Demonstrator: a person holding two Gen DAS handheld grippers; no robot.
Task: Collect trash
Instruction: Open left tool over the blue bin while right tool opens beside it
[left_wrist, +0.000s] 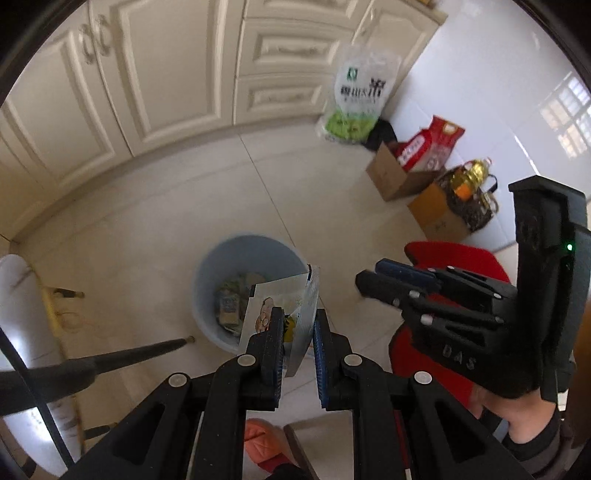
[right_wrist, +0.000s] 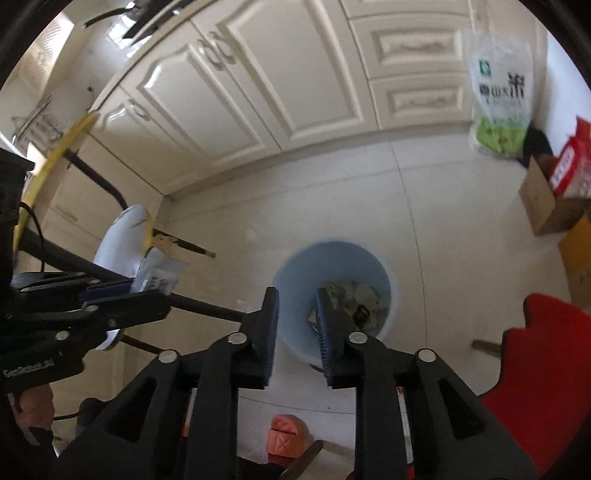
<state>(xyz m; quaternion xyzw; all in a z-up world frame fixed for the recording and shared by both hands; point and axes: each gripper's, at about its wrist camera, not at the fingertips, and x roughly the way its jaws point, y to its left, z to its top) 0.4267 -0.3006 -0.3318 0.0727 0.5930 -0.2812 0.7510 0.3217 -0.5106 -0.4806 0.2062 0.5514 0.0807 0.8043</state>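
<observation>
A pale blue trash bin (left_wrist: 207, 280) stands on the tiled floor with several wrappers inside; it also shows in the right wrist view (right_wrist: 295, 273). My left gripper (left_wrist: 298, 347) holds a white snack wrapper (left_wrist: 284, 314) between its jaws, above the bin's near right rim. The wrapper also shows at the left of the right wrist view (right_wrist: 159, 273). My right gripper (right_wrist: 295, 332) is open and empty above the bin's near rim. In the left wrist view it (left_wrist: 373, 277) hangs to the right of the bin.
White cabinets (left_wrist: 147, 92) line the far side. A rice bag (left_wrist: 358, 96), cardboard boxes (left_wrist: 395, 173) and an oil bottle (left_wrist: 476, 173) sit at the right wall. A red chair (left_wrist: 450, 258) is at right, black table legs (left_wrist: 110, 362) and a white stool (right_wrist: 122, 236) at left.
</observation>
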